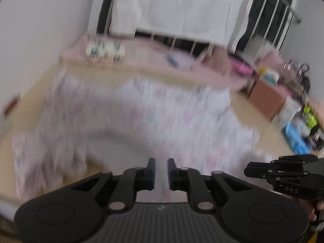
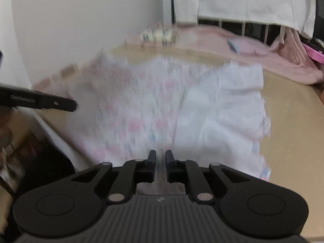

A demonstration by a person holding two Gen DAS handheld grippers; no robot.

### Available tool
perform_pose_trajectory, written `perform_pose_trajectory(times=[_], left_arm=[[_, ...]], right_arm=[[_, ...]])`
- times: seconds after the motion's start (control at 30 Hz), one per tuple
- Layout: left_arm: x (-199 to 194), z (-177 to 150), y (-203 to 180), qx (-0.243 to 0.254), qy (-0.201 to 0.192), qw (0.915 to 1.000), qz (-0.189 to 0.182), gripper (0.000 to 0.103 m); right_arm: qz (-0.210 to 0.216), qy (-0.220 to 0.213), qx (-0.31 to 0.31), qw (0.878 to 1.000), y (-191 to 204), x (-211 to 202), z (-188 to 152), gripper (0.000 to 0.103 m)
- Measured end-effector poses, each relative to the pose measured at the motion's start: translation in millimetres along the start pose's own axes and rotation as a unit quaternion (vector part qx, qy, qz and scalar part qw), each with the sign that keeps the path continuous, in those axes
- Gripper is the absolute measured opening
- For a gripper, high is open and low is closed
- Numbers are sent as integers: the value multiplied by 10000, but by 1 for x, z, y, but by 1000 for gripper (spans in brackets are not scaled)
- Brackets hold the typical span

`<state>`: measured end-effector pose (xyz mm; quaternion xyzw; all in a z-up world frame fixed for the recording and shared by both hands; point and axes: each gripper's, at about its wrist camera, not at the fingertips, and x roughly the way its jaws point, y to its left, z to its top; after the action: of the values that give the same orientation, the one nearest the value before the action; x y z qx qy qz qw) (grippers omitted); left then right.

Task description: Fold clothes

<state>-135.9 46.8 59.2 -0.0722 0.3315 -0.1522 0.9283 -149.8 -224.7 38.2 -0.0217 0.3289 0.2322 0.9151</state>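
On the tan bench (image 2: 287, 121) lies one white garment with a pink and blue print (image 2: 154, 109), spread flat and blurred, with one pink cloth (image 2: 283, 64) behind it. At left, the left gripper (image 1: 161, 174) has its jaws narrowed over the near hem; whether they pinch fabric cannot be told. At right, the right gripper (image 2: 161, 166) looks the same, also unclear. The step seems to be taking the near edge; next, both corners would lift together and carry toward the far edge.
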Motion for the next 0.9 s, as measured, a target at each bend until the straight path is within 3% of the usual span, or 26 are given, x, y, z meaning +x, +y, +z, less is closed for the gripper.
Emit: perform_pose_trajectory(times=[0.03,0.07,0.13,0.23,0.37,0.4,0.43,0.47,0.53,0.63,0.67,0.77,0.83,0.9], left_arm=[[8,10,-4,83,-27,10000,29,27],[16,20,-7,165,-53,9998,58,32],[48,25,-23,420,204,9986,257,29],[82,17,-45,762,474,9954,336,28],[88,-13,-59,996,464,9931,417,27],[87,-19,-63,1199,417,9906,505,27],[85,-23,-65,1329,384,9889,543,27],[84,-24,-64,1306,383,9893,520,28],[83,-24,-60,1230,401,9904,483,28],[82,-24,-57,1228,419,9903,497,29],[82,-24,-56,1255,393,9900,512,33],[80,-27,-54,1284,265,9889,693,51],[80,-26,-50,1224,281,9898,674,51],[79,-24,-47,1168,338,9902,688,54]], right_arm=[[40,-194,138,9997,-7,-1,14,36],[79,-389,276,9988,-14,-1,28,42],[100,-399,582,9975,-35,19,65,42],[119,249,1360,9903,-74,85,122,42],[-381,926,1781,9789,-103,170,158,42],[-446,1073,1740,9779,-104,186,159,37],[-492,1216,1689,9769,-105,200,158,11],[-591,1217,1594,9779,-105,208,157,3],[-889,957,1321,9826,-104,212,156,3],[-1029,793,1406,9815,-109,202,150,8],[-1054,742,1300,9831,-106,192,148,9],[-509,699,444,9953,-77,156,134,14],[-234,920,-195,9953,-55,145,114,15],[-463,1018,-689,9913,-44,139,95,16]])
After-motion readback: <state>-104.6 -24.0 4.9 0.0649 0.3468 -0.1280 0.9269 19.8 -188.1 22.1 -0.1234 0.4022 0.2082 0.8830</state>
